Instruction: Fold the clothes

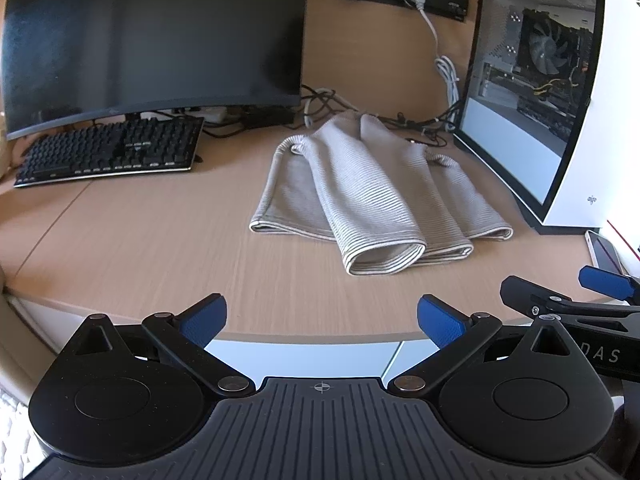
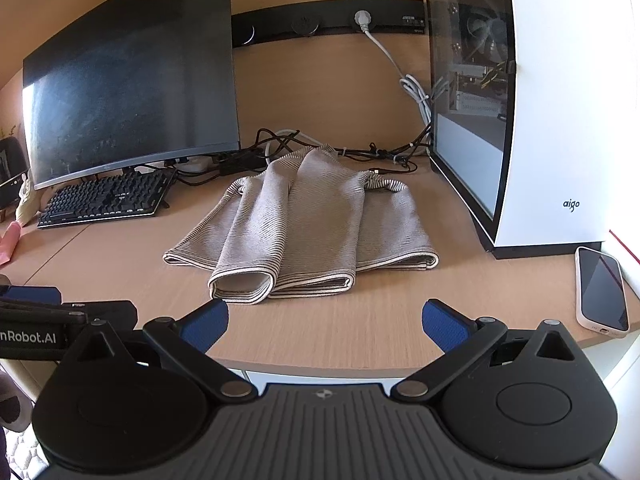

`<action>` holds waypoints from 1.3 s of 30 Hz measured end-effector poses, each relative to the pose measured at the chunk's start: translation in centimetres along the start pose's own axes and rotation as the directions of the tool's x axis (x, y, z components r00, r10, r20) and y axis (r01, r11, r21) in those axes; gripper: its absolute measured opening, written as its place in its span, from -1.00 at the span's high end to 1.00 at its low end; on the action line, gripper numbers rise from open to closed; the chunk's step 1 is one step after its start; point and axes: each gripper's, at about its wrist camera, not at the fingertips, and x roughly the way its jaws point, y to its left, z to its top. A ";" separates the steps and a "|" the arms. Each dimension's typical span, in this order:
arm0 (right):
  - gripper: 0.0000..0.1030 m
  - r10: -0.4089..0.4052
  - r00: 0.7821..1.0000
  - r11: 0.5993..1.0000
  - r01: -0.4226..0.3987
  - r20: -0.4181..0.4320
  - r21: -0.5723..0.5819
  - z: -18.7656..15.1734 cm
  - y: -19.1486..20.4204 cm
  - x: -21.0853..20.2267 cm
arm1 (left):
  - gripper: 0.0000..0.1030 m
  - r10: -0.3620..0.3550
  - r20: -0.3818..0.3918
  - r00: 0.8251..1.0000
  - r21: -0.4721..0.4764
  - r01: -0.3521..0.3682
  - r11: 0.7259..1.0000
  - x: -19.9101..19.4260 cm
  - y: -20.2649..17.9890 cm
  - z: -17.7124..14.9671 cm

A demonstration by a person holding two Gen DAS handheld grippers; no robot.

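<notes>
Here the striped top (image 2: 300,224) lay on the surface (image 2: 360,320), sleeves folded in; both grippers, left (image 1: 322,320) and right (image 2: 324,322), hung apart, near; better to pinch both near hem corners together.

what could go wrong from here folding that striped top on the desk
1. The striped top has its far end close to the loose cables; pulling that end could snag or drag them.
2. The phone lies near the desk edge, right of the open right gripper; a wide swing could knock it.
3. The top's sleeves lie rolled over its body, so the open left gripper might pinch extra layers.
</notes>
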 end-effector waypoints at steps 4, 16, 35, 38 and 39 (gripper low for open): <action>-1.00 0.002 1.000 1.000 -0.002 -0.006 0.006 0.0 0.0 0.2 | -1.00 0.001 -0.007 1.000 0.000 -0.001 1.000 0.1 0.0 0.0; -1.00 0.000 1.000 1.000 0.000 -0.017 -0.002 0.1 0.2 0.8 | -1.00 -0.005 -0.026 1.000 -0.014 0.005 1.000 0.6 0.3 0.1; -1.00 -0.017 0.999 1.000 0.017 -0.049 0.005 0.5 0.7 2.6 | -1.00 -0.032 -0.063 0.997 -0.021 0.031 0.999 2.8 1.3 0.7; -1.00 -0.018 0.998 1.000 0.019 -0.062 0.020 0.6 0.6 3.3 | -1.00 -0.039 -0.081 0.996 -0.030 0.037 0.999 3.7 1.7 0.9; -1.00 -0.021 0.998 0.999 0.023 -0.065 0.029 0.7 0.5 3.6 | -1.00 -0.045 -0.088 0.995 -0.032 0.042 0.999 4.1 1.9 1.1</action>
